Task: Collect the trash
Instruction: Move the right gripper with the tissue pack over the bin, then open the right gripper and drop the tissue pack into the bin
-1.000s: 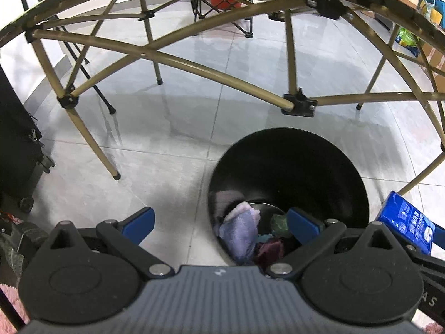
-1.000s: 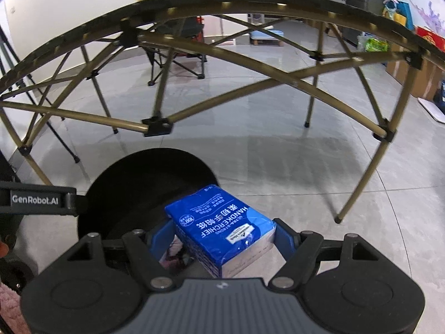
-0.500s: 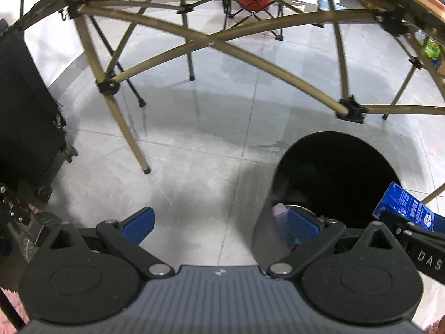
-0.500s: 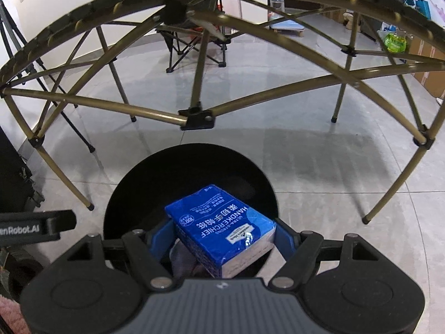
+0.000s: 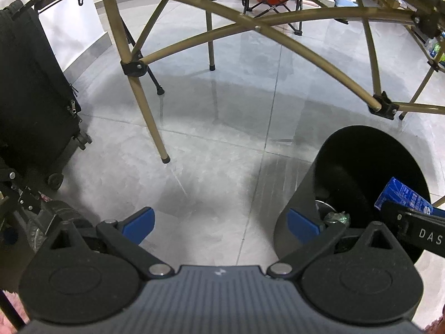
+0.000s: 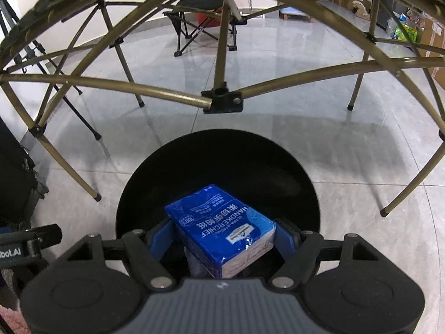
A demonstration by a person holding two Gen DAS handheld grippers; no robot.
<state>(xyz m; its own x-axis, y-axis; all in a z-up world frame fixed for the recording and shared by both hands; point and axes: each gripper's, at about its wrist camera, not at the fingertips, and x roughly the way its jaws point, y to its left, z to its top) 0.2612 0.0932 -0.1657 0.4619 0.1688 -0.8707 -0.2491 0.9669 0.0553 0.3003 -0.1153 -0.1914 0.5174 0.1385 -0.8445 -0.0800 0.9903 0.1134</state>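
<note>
The right gripper has its jaws clamped across the short sides of a blue tissue pack, holding it directly above the open mouth of the black bin. The left gripper hangs beside the bin with jaws wide apart and nothing between them, over bare floor. The pack looks light and soft, its plastic wrap glossy and probably slick; pinching it across the middle, as here, seems the sound hold. Other scraps lie at the bin's bottom.
</note>
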